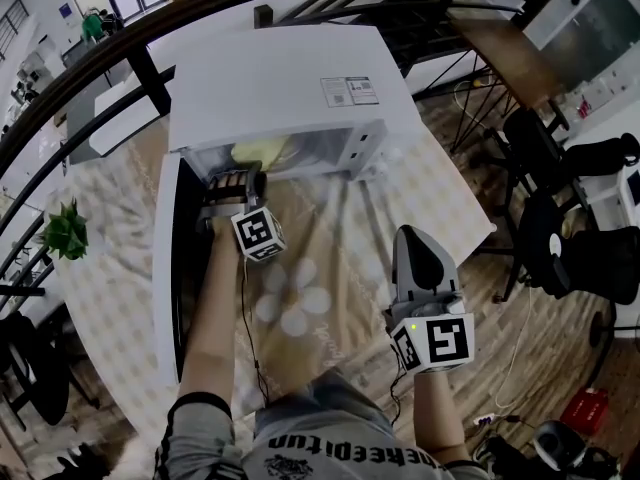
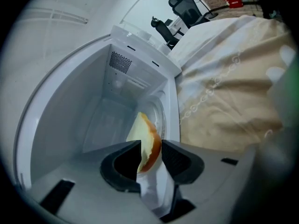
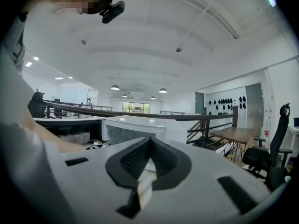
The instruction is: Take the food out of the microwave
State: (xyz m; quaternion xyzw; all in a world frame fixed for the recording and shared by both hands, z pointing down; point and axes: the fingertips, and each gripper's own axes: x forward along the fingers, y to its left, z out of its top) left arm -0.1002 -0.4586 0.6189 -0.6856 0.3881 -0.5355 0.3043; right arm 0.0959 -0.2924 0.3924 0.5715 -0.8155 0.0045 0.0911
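A white microwave (image 1: 280,78) stands on the table with its door (image 1: 168,268) swung open to the left. Inside it lies the food (image 1: 258,151), a pale yellow slice with an orange-brown crust (image 2: 148,141), on the glass turntable (image 2: 161,110). My left gripper (image 1: 237,182) reaches into the oven's mouth. Its jaws (image 2: 151,152) stand apart, and the slice shows in the gap just beyond them, partly hidden by the left jaw. My right gripper (image 1: 416,240) hovers over the table to the right, well away from the oven, its jaws (image 3: 149,146) closed together with nothing between them.
A beige cloth with white flowers (image 1: 330,268) covers the table. The open door stands close along the left of my left arm. A small potted plant (image 1: 65,230) sits at the left; office chairs (image 1: 545,153) and a dark railing lie beyond the table.
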